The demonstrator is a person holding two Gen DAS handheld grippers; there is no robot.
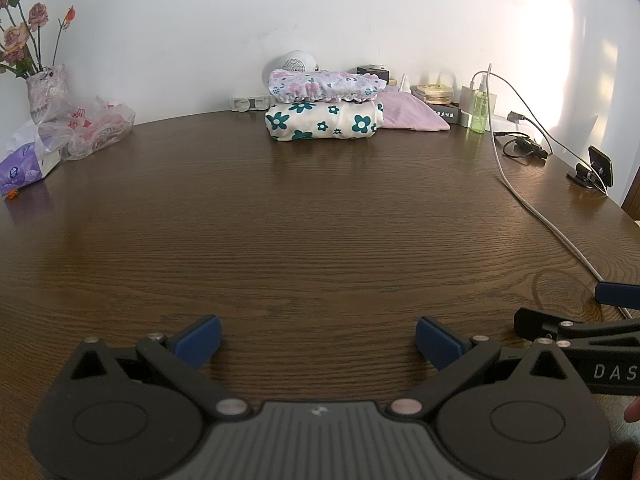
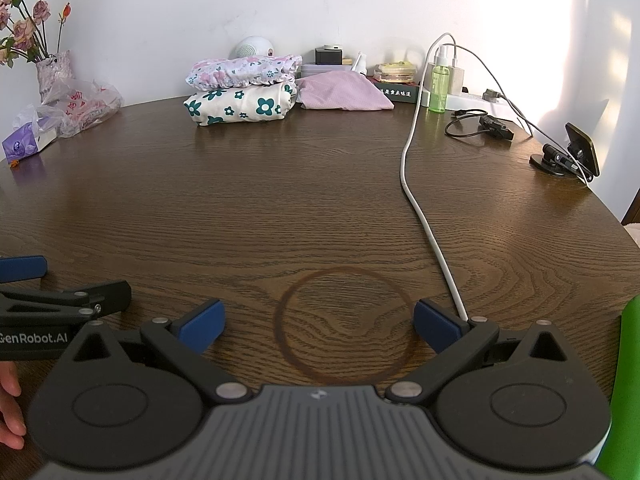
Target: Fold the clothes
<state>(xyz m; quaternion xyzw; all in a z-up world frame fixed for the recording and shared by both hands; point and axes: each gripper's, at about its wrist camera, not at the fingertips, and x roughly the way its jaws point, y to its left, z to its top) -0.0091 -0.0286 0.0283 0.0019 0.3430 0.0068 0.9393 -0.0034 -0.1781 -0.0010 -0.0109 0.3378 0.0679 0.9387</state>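
A folded cream garment with teal flowers (image 1: pixel 322 121) (image 2: pixel 240 107) lies at the far edge of the brown table. A folded pink-flowered garment (image 1: pixel 326 85) (image 2: pixel 244 72) rests on top of it. A pink cloth (image 1: pixel 412 116) (image 2: pixel 344 95) lies just right of the stack. My left gripper (image 1: pixel 318 344) is open and empty, low over the table's near side. My right gripper (image 2: pixel 319 330) is open and empty beside it, over a dark ring stain (image 2: pixel 346 326). Each gripper shows at the edge of the other's view.
A vase of dried roses (image 1: pixel 44 84), a plastic bag (image 1: pixel 92 126) and a tissue pack (image 1: pixel 24 168) stand far left. A white cable (image 2: pixel 416 200) runs down the right side. A green bottle (image 2: pixel 438 88), a charger, a black cable and a phone stand (image 2: pixel 568 156) sit far right.
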